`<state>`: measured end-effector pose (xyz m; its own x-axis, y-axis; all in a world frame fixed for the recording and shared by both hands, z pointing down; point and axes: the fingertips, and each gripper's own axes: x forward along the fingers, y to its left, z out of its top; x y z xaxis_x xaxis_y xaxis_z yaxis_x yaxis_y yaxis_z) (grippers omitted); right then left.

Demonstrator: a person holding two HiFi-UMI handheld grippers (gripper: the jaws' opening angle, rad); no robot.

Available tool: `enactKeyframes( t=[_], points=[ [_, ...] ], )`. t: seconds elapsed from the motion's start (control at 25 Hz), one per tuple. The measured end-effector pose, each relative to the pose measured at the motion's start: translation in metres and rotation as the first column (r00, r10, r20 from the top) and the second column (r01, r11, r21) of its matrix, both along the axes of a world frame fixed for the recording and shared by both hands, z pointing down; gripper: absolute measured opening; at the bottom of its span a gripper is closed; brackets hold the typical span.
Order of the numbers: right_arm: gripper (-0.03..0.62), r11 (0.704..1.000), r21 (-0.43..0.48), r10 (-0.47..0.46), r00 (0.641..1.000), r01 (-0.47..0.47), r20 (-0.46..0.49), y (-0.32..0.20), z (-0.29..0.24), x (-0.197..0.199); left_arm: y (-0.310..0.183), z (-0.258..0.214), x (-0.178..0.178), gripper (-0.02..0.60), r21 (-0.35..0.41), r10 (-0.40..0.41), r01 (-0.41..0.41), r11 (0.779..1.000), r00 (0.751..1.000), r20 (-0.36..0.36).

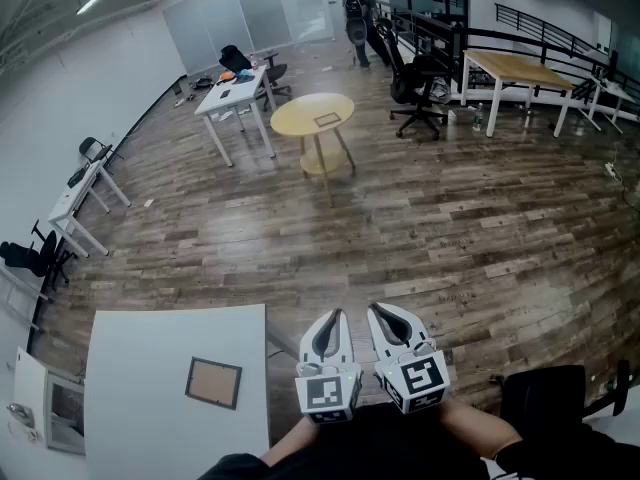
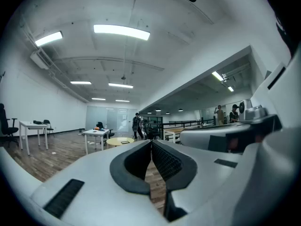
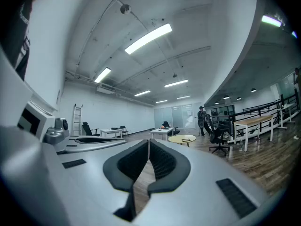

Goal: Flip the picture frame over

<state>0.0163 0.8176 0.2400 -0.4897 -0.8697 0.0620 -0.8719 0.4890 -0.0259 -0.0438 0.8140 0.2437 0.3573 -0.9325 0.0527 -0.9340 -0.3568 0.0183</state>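
Picture frame [image 1: 213, 382]: laid flat on the white table [image 1: 150, 338], in its near right part, slightly turned against the table's edges; a dark border is seen around a tan-brown panel, and which face is turned up cannot be told.
White table: seen at the lower left of the head view, with the frame as the only thing made out on its top.
Left gripper [image 1: 334, 318]: held level, close in front of the person's body, to the right of the table's edge and apart from the frame; in the left gripper view [image 2: 151, 142] the jaws are brought together, with nothing between the pads.
Right gripper [image 1: 378, 313]: held level just beside the left one, with the tips leaning slightly toward each other; in the right gripper view [image 3: 147, 141] the pads are pressed together at the tips and nothing is gripped.
Marker cubes [image 1: 327, 390]: carried at the rear of each gripper, next to the person's dark sleeves.
Wooden floor [image 1: 450, 228]: spread out beyond the grippers.
Round table [image 1: 312, 115]: placed well away across the floor, with a small flat rectangular thing on its top.
White desk [image 1: 235, 93]: set just left of the round table.
Office chair [image 1: 420, 83]: parked near a wooden-topped table [image 1: 520, 70].
Person [image 1: 357, 8]: seen standing at the far end of the room.
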Motion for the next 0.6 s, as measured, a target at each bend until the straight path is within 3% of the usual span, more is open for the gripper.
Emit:
enactKeyframes(
  t=[0.32,0.6],
  points=[
    [0.023,1.0,0.025,-0.008,1.0,0.008,0.021,0.004,-0.004,-0.005,0.003,-0.005,-0.008,0.028,0.014,-0.015,0.015,1.0,1.0,0.015],
    [0.024,0.999,0.041,0.023,0.999,-0.024,0.023,0.026,-0.004,-0.014,0.033,0.003,-0.041,0.028,-0.019,-0.04,0.041,0.999,0.999,0.029]
  ],
)
